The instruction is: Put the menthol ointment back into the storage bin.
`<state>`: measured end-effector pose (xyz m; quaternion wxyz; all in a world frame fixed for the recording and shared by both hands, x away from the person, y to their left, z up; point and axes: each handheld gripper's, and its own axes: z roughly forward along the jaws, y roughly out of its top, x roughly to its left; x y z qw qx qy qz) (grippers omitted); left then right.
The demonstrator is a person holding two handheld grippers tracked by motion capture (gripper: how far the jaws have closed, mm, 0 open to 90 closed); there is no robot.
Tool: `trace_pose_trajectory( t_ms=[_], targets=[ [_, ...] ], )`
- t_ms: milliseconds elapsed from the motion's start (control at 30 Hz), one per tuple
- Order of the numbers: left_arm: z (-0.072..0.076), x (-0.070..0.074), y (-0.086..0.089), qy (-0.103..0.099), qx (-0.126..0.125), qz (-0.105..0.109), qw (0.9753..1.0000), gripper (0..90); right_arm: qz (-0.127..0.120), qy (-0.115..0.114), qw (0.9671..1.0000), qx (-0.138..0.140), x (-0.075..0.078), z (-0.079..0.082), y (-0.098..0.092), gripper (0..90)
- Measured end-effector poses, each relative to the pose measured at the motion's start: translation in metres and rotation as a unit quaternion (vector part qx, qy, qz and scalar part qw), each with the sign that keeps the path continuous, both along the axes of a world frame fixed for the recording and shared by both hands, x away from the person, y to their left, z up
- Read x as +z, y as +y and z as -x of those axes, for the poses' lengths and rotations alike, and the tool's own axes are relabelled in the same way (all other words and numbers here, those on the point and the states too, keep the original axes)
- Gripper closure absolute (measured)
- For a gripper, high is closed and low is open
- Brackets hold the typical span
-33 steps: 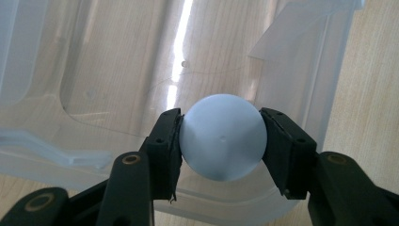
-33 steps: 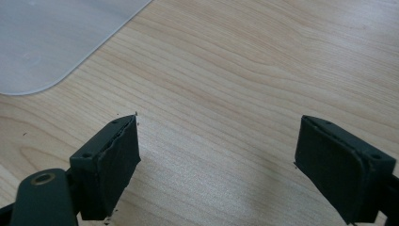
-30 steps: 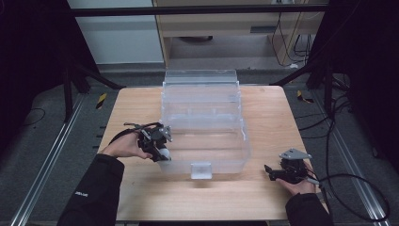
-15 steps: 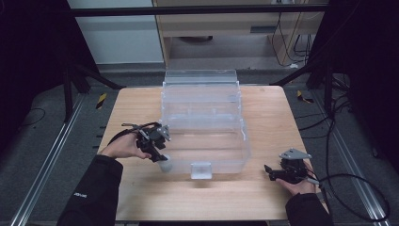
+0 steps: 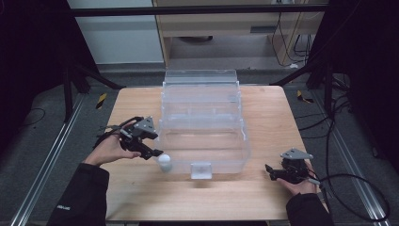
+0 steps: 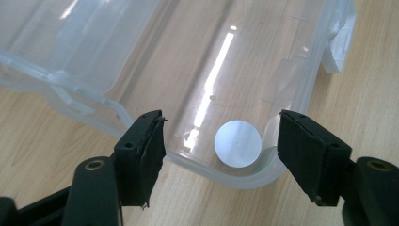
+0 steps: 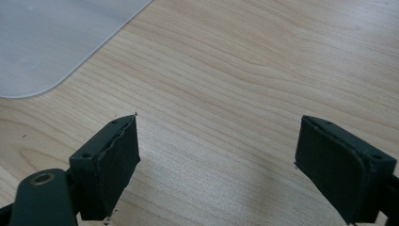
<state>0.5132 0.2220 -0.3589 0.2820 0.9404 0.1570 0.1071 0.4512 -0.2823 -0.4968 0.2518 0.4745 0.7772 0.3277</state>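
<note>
We have the white ball (image 6: 237, 143) lying inside the clear plastic box (image 5: 204, 123), in its near left corner, and the left gripper (image 6: 221, 141) hangs above it with its jaws spread wide and nothing between them. In the high view the ball (image 5: 164, 161) shows at that same corner, just beyond the left gripper (image 5: 153, 151), though through the clear wall we cannot be fully sure from there that it sits inside the rim; the left gripper view settles it well enough, since the box's rounded edge runs on the near side of the ball. So the placing looks done to us, and what is left seems to be drawing the left hand away and, if the job calls for it, shutting the lid (it stands raised at the far side).

The right gripper (image 5: 272, 171) rests near the near right corner of the table (image 5: 263, 101), its jaws also wide apart and empty, well clear of the box. In its own view we see bare wood between the jaws and one rounded corner of the clear plastic box (image 7: 56, 42) further off.

Around us there is little else: a small clear latch tab (image 5: 201, 170) juts from the near wall of the box, with dark floor and cables beyond the table. Nothing blocks either hand; only the box's near rim lies close under the left jaws.
</note>
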Motion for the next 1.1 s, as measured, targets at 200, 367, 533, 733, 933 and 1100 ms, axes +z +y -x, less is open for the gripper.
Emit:
trace_pose_trajectory(
  t_ms=[200, 367, 533, 733, 933, 1100],
  targets=[
    [0.014, -0.002, 0.025, -0.028, 0.065, 0.066, 0.9953, 29.6, 0.0, -0.002, 1.0, 0.0, 0.001, 0.0, -0.001, 14.3],
    [0.022, -0.008, 0.04, -0.044, 0.116, 0.097, 0.9876, 29.1, -0.002, -0.002, 1.0, -0.001, 0.001, 0.001, -0.001, 14.3],
    [0.031, -0.025, 0.059, -0.062, 0.195, 0.147, 0.9676, 30.1, -0.001, -0.003, 1.0, -0.002, 0.001, 0.001, -0.001, 14.3],
    [0.035, -0.054, 0.074, -0.083, 0.279, 0.178, 0.9402, 31.0, -0.007, -0.008, 0.9999, -0.007, 0.003, 0.002, -0.004, 14.3],
    [0.037, -0.08, 0.088, -0.083, 0.348, 0.195, 0.913, 31.8, -0.011, -0.007, 0.9998, -0.014, 0.003, 0.003, -0.006, 13.9],
    [0.037, -0.094, 0.092, -0.085, 0.373, 0.183, 0.9059, 32.2, -0.017, -0.009, 0.9997, -0.017, 0.005, 0.005, -0.007, 13.9]
  ],
)
